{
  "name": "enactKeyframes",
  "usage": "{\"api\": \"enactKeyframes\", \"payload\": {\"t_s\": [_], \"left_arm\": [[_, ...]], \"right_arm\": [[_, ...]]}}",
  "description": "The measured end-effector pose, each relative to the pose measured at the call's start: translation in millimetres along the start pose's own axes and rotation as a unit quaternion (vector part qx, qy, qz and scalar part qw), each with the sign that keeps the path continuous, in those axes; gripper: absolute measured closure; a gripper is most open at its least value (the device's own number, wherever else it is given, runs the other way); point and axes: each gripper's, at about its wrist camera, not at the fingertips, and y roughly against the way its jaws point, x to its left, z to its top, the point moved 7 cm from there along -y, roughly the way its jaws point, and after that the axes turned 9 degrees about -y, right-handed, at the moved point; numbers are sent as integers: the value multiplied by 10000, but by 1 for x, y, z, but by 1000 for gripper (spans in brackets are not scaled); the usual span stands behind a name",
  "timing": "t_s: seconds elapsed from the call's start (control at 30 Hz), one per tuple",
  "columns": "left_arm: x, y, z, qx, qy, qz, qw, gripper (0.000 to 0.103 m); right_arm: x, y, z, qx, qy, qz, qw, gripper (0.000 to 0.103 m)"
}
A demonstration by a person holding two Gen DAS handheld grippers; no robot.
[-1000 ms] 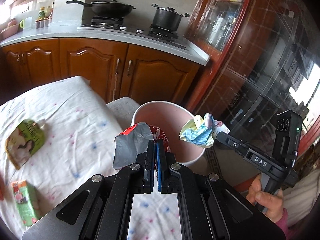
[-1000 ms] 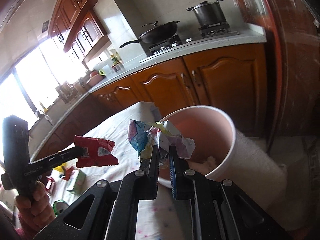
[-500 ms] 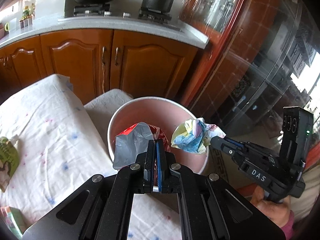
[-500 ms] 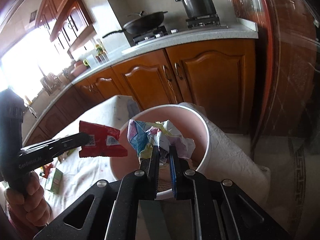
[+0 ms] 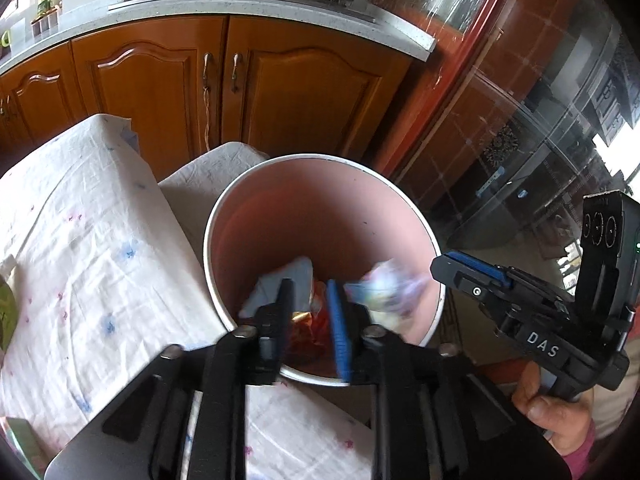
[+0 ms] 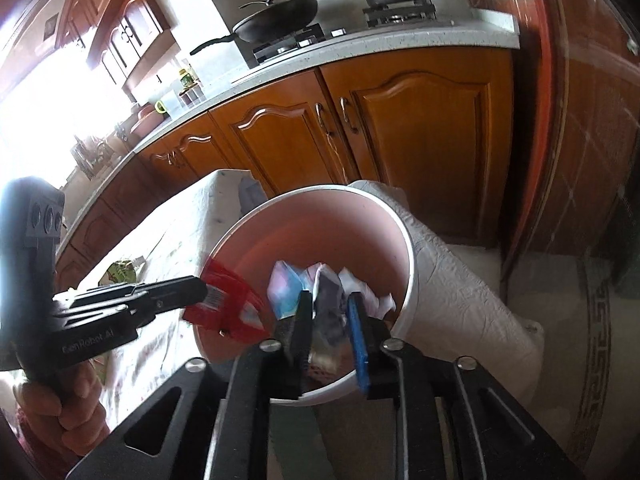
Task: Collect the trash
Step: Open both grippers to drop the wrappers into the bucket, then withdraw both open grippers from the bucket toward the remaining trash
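A pink bin (image 5: 320, 159) with a white rim stands at the table's corner, and both grippers hang over its mouth. My left gripper (image 5: 312, 316) has its jaws opening. The red and silver wrapper (image 5: 308, 304) sits blurred between and below the parted fingers, dropping into the bin. My right gripper (image 6: 330, 326) also has its jaws opening, with the crumpled coloured paper (image 6: 328, 292) loose and blurred between its fingers. The right wrist view shows the left gripper (image 6: 198, 292) from the side with the red wrapper (image 6: 228, 304) at its tip. The left wrist view has the right gripper (image 5: 442, 268) beside the blurred paper (image 5: 384, 292).
A table with a white flowered cloth (image 5: 80, 240) lies left of the bin, with a green packet (image 6: 120, 272) on it. A white-covered seat (image 6: 460, 280) stands beside the bin. Wooden cabinets (image 5: 280, 80) and a stove with a wok (image 6: 280, 16) are behind, and a glass cabinet (image 5: 520, 140) stands to the right.
Both grippers came forward and down over the bin. Their jaws, shut on the wrapper and the paper before, have parted, and both pieces now blur as they slip down.
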Motion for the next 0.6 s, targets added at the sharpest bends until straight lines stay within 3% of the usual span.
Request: {"api": "enactKeyframes", "payload": {"t_s": [0.1, 0.23, 0.33, 0.4, 0.43, 0.6], "left_arm": [[4, 5, -2, -69, 58, 20, 10000, 71], [13, 13, -8, -137, 186, 21, 9997, 71], [20, 20, -13, -208, 310, 51, 9993, 66], [25, 25, -17, -266, 407, 108, 9988, 64], [28, 29, -20, -304, 470, 138, 9983, 63], [41, 50, -35, -526, 713, 221, 9958, 57]], "right_arm": [[-3, 3, 0, -54, -124, 66, 9999, 65], [-5, 9, -1, -143, -245, 140, 9995, 64], [-3, 12, -3, -171, -293, 211, 9992, 55], [-2, 14, -4, -194, -325, 268, 9989, 32], [-1, 16, -6, -223, -354, 298, 9987, 26], [14, 22, -11, -319, -328, 436, 9980, 19]]}}
